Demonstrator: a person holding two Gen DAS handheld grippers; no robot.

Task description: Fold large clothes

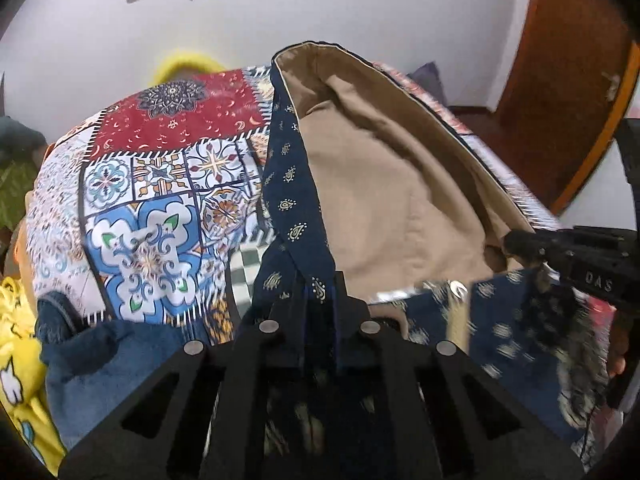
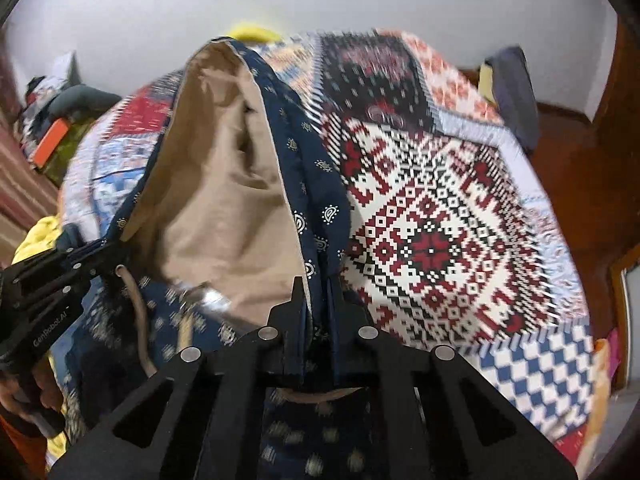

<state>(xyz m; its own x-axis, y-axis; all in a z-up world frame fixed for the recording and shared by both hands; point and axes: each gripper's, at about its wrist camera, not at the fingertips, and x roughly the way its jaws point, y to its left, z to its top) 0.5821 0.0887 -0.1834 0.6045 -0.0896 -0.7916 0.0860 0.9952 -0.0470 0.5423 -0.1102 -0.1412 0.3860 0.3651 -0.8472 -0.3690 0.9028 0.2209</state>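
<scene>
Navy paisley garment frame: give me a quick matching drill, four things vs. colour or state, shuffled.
Column 1:
1. navy paisley garment
2. left hand-held gripper
3. patchwork bedspread
4. wooden door

Column 2:
A. reddish brown
B. tan lining exposed
C. shut on a fabric edge
D. spread under the garment

Pairs: 1-B, 2-C, 3-D, 4-A. The right hand-held gripper is shut on the garment as well.

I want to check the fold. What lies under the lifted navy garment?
Under the navy garment, held by the left claw and right claw, lies the patchwork bedspread. The tan lining hides whatever is directly beneath.
</scene>
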